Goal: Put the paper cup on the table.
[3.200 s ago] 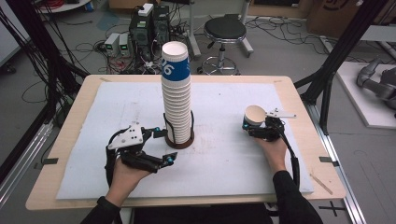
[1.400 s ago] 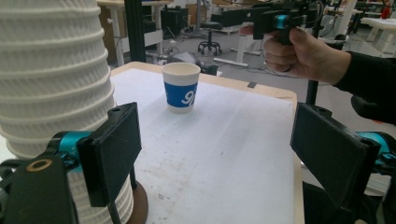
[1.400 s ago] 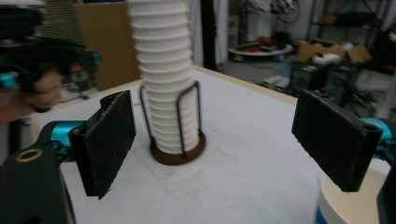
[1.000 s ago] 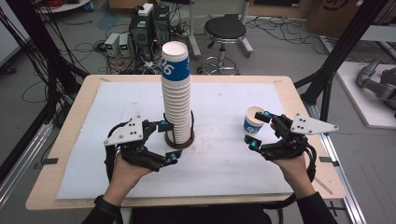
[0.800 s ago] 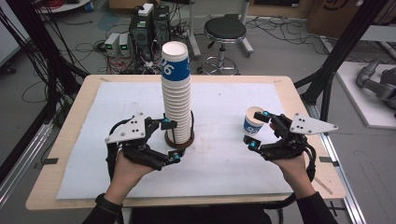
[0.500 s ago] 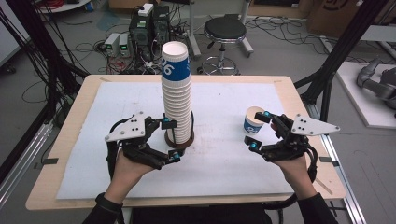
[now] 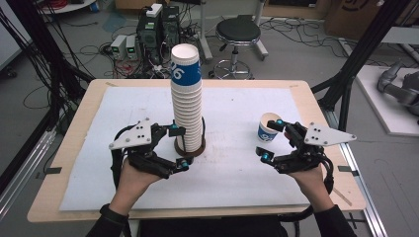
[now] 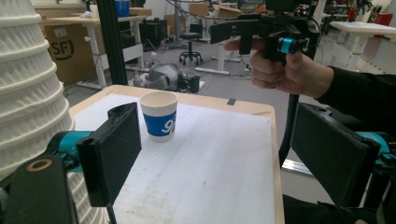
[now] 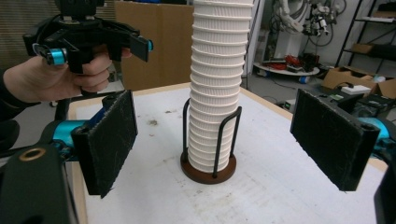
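1 white paper cup with a blue printed band point(image 7: 268, 129) stands upright and alone on the white sheet covering the wooden table point(image 7: 316, 106), well apart from the tall stack of white ribbed paper cups point(image 7: 188, 103), so the job of taking a cup off the stack and setting it down looks done for this 1 cup. The stack sits in a black wire holder on a round brown base point(image 7: 190, 149) near the middle of the sheet, topped by a cup with the same blue print, and it holds many more, so most of the unstacking appears to be left if the aim is to separate them all. The right gripper point(image 7: 273, 140) hangs beside the single cup with its 2 jaws spread wide; in the right gripper view nothing lies between its pads point(image 9: 108, 140), and the cup seems released, though the high view leaves it unclear whether the far jaw touches the rim. The left gripper point(image 7: 178, 146) has its jaws parted around the foot of the stack, 1 on either side; whether they press on it I cannot tell.
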`<action>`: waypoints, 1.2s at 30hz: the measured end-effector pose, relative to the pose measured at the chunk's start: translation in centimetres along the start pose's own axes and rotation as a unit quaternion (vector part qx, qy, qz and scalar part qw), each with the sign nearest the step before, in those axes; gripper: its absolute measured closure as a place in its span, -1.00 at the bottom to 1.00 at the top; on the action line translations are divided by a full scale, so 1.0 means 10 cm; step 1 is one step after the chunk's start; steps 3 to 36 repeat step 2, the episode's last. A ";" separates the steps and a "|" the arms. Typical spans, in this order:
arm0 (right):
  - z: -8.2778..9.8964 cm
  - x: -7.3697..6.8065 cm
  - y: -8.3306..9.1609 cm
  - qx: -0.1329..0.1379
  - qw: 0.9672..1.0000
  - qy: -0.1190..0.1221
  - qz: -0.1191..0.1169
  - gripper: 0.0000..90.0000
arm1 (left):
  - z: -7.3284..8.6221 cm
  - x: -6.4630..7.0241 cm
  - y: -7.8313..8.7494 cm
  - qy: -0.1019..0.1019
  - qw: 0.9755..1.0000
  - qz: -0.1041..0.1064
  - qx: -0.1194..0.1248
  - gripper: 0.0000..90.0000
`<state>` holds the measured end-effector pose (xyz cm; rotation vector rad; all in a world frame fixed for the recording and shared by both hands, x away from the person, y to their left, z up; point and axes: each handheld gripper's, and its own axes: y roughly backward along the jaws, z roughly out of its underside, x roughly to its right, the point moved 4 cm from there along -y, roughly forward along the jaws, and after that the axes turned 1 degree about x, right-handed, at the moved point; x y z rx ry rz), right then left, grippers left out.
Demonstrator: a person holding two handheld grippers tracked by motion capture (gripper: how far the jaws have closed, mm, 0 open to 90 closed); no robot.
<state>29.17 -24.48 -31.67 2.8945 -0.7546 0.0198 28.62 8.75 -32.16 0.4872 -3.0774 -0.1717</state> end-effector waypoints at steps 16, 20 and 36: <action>0.00 0.00 0.00 0.000 1.000 0.000 0.000 -0.67 | 0.01 0.00 0.00 -0.001 1.000 -0.002 -0.001 -0.64; 0.00 0.00 0.00 0.000 1.000 0.000 0.000 -0.67 | 0.01 0.00 0.00 -0.001 1.000 -0.002 -0.001 -0.64; 0.00 0.00 0.00 0.000 1.000 0.000 0.000 -0.67 | 0.01 0.00 0.00 -0.001 1.000 -0.002 -0.001 -0.64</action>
